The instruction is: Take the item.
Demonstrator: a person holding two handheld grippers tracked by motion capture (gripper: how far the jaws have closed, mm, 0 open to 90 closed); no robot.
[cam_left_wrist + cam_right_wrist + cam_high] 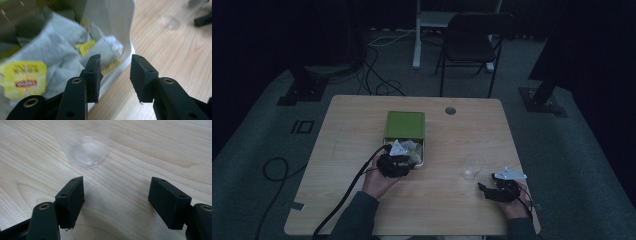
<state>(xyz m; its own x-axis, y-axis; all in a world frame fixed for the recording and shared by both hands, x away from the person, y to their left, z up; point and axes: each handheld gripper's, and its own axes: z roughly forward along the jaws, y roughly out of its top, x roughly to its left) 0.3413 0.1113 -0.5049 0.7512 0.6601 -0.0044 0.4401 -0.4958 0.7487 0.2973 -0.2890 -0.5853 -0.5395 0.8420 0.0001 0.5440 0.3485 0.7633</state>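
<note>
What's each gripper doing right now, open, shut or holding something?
Left gripper: open, holding nothing, jaws astride the wall of the tea bag box.
Right gripper: open wide, holding nothing, just short of the clear plastic cup.

I am seated at a small wooden table (362, 210) in what looks like a recording studio or lab. Black curtains (592, 45) hang all around the far side and the light is dim. The floor is grey carpet (257, 140), with loose black cables (377, 82) snaking across it at the far left. Dark stand bases (302, 90) sit at both far corners of the table. A black folding chair (472, 42) and a white desk leg (417, 37) stand beyond the far edge.
</note>
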